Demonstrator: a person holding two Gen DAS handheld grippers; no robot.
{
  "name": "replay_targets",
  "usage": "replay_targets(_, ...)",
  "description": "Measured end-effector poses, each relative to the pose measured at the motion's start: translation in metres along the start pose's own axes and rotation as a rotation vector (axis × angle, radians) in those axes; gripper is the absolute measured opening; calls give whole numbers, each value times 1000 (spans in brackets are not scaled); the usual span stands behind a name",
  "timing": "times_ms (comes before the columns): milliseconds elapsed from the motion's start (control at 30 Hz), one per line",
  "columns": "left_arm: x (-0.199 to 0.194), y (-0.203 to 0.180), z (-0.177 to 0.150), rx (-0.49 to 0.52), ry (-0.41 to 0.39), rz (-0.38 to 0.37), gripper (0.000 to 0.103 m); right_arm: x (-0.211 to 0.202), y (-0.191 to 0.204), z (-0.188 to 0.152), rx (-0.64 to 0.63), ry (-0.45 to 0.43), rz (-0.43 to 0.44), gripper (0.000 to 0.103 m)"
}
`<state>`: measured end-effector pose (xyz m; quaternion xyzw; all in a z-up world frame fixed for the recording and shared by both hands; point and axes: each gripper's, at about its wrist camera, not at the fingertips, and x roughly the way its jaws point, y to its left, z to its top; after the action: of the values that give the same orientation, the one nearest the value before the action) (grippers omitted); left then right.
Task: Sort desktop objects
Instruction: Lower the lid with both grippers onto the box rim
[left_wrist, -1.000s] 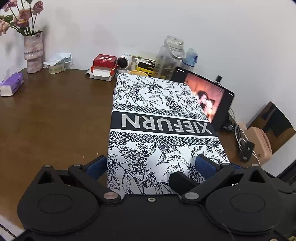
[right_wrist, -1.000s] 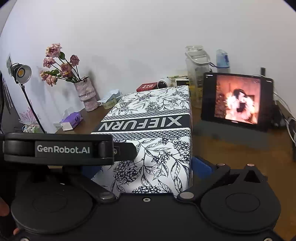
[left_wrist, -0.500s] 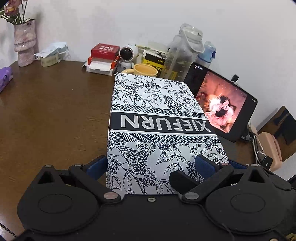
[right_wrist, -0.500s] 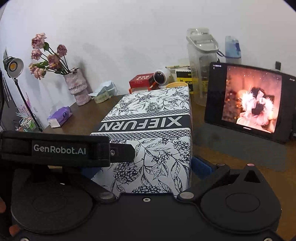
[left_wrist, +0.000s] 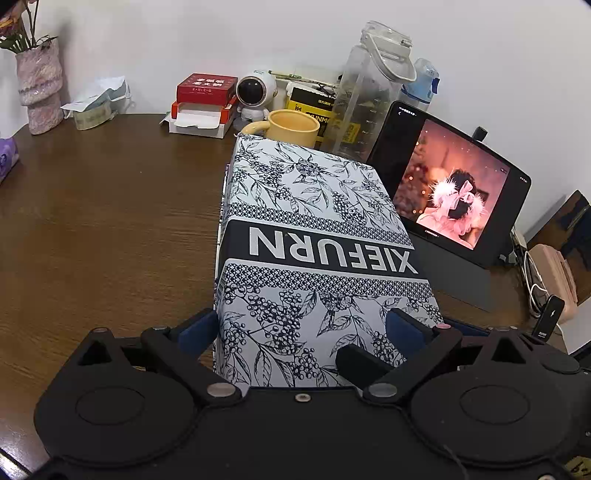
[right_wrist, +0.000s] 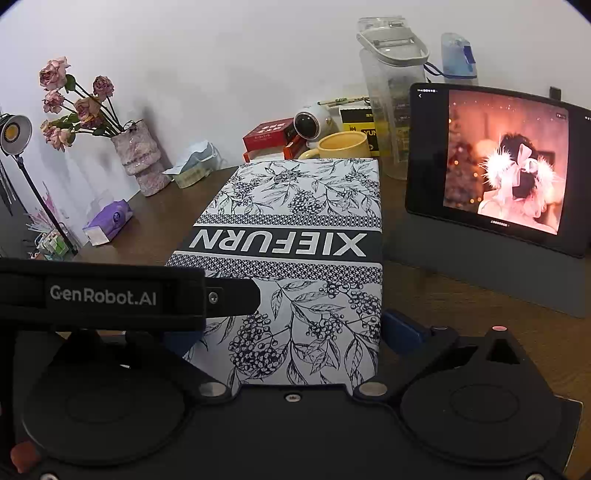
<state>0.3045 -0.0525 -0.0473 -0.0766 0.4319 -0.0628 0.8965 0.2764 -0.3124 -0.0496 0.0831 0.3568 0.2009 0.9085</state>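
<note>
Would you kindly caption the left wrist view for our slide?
Left gripper clamps the patterned XIEFURN box beside a lit tablet.

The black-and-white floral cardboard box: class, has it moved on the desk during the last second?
Yes. The black-and-white floral cardboard box has moved toward the wall, closing on the yellow ceramic mug.

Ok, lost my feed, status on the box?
Left gripper and right gripper both clamped on the patterned box. Yellow mug close behind its far end, tablet alongside.
</note>
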Motion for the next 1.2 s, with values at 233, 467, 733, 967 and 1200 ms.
replay_targets(233,-4,0,-1,1,-12,17,97,2,5,1,-42,2,8,103)
replay_targets(467,9,5,3,3,46,26,97,9,3,6,-66,30,-2,97)
replay_targets(733,36,17,25,31,93,56,100,23,-20,21,38,112,24,86)
replay_targets(967,60,35,30,10,174,5,103,37,-25,16,80,182,10,86)
replay_targets(1200,59,37,28,11,170,-4,103,35,-22,15,65,167,2,86)
